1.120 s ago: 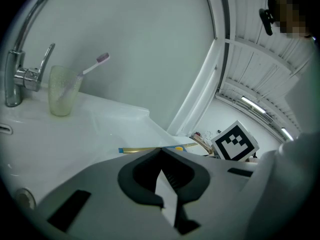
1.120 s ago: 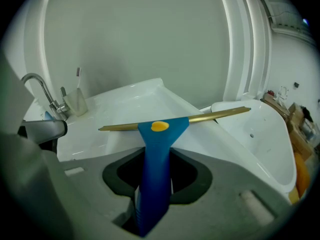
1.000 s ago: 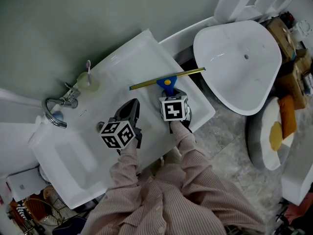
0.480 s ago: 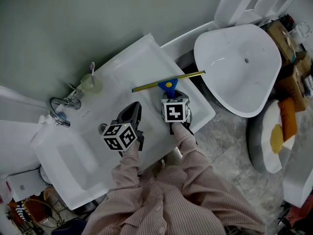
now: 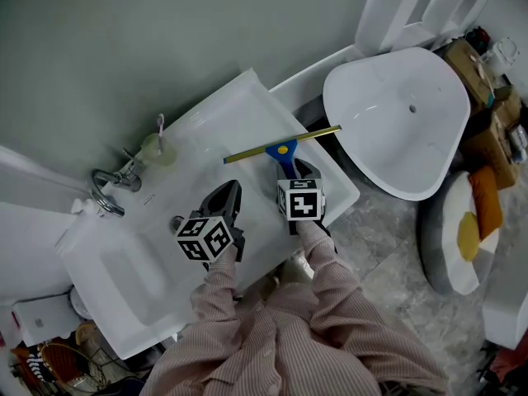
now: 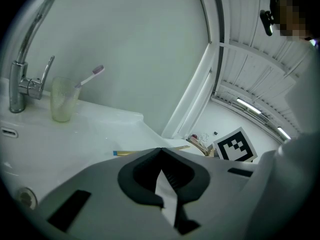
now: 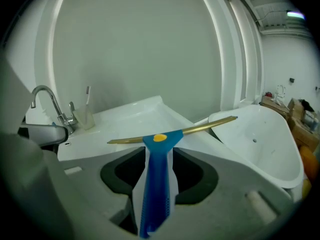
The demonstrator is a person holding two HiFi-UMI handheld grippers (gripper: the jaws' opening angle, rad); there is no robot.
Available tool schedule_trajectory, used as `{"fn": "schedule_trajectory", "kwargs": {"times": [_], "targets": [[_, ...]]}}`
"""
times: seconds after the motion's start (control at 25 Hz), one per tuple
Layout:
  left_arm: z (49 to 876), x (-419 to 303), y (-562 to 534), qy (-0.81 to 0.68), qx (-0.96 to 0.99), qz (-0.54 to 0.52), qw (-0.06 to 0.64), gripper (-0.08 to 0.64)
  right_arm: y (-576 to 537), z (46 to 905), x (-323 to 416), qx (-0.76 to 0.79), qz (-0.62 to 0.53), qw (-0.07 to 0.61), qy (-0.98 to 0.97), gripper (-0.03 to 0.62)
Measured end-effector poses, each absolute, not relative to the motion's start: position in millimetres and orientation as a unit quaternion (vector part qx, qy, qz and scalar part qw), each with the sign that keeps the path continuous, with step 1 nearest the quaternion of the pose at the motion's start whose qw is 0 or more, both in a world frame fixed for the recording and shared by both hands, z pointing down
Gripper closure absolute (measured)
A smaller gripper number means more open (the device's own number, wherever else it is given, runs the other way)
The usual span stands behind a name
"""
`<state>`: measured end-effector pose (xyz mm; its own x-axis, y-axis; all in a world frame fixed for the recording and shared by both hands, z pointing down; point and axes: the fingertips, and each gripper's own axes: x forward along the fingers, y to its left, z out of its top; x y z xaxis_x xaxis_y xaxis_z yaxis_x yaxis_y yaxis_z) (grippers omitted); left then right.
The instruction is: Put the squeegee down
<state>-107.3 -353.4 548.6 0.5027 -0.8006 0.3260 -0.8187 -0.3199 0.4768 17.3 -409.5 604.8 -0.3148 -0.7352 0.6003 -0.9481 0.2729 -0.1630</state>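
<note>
The squeegee [image 5: 283, 148], a brass blade on a blue handle, lies on the white sink counter [image 5: 216, 126] near its right edge. In the right gripper view its handle [image 7: 158, 174] runs back between my jaws, with the blade [image 7: 205, 127] across the front. My right gripper [image 5: 295, 170] straddles the handle's rear end. Its jaws are opening, with narrow gaps showing beside the handle. To the left, my left gripper [image 5: 228, 190] hovers over the counter. It is shut, with nothing in it [image 6: 161, 151].
A tap [image 5: 111, 184] and a cup with a toothbrush [image 5: 157, 148] stand at the counter's back left, behind the basin [image 5: 124, 275]. A white toilet [image 5: 396, 114] sits just right of the counter. Boxes and a cushion [image 5: 470, 229] lie on the floor at far right.
My right gripper has loosened and drawn back a little along the blue handle, so more of the handle shows. The squeegee stays on the counter. The left gripper has hardly moved.
</note>
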Motion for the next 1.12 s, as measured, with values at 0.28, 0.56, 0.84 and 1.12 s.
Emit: {"fn": "schedule_trajectory", "kwargs": {"times": [0.28,0.56,0.84,1.12], "targets": [[530,-103,-342,-0.489,0.826,0.011,0.280,0.558,-398,572,19,0.529,0.210,0.183,-0.802,0.456],[497,-111,-333,-0.497,0.834,-0.014,0.241,0.558,-380,546,23,0.484,0.188,0.160,-0.840,0.546],[470,-113,-323,-0.501,0.840,-0.021,0.207,0.558,-367,520,30,0.466,0.188,0.117,-0.857,0.584],[451,-116,-313,-0.505,0.844,-0.023,0.182,0.558,-356,492,31,0.443,0.183,0.083,-0.874,0.586]]}}
